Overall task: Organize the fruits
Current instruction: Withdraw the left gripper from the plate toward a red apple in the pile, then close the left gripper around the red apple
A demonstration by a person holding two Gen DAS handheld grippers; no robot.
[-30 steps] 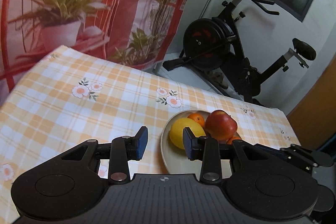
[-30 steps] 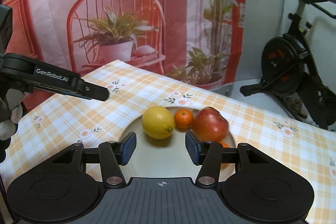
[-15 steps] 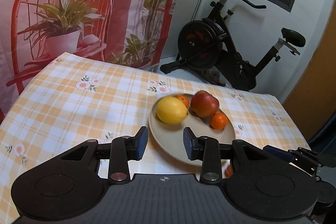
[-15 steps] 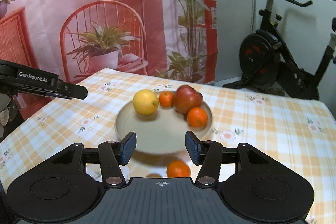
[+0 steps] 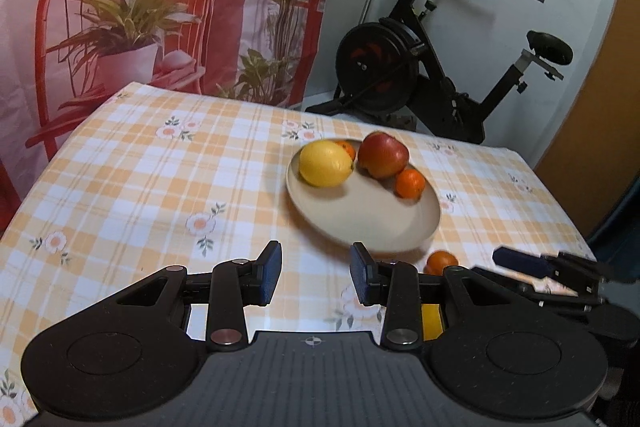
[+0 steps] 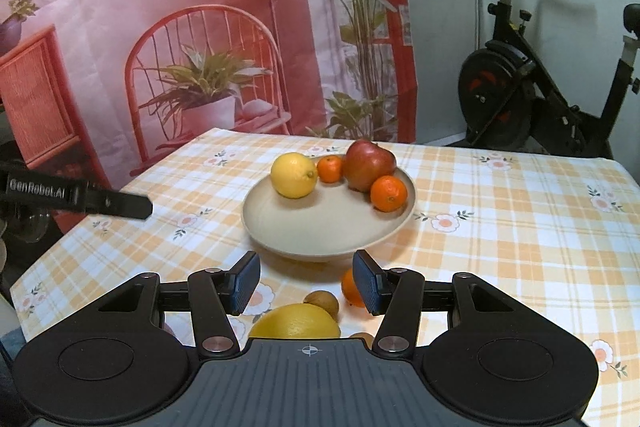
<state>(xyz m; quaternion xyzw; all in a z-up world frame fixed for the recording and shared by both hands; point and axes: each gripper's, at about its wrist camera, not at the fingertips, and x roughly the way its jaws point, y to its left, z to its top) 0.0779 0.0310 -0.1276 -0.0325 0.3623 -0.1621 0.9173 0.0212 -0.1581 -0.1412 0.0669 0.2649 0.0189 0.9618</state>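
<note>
Right wrist | plate (image 6: pixel 320 231) beyond right tool (image 6: pixel 307 281) | jaws apart, empty

Beyond the table
A black exercise bike (image 5: pixel 432 67) stands past the table's far edge, beside a printed backdrop (image 6: pixel 200 27) showing a red chair.

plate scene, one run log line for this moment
plate: lemon, apple, two oranges | loose orange on cloth | left gripper open | right gripper open, empty
</note>
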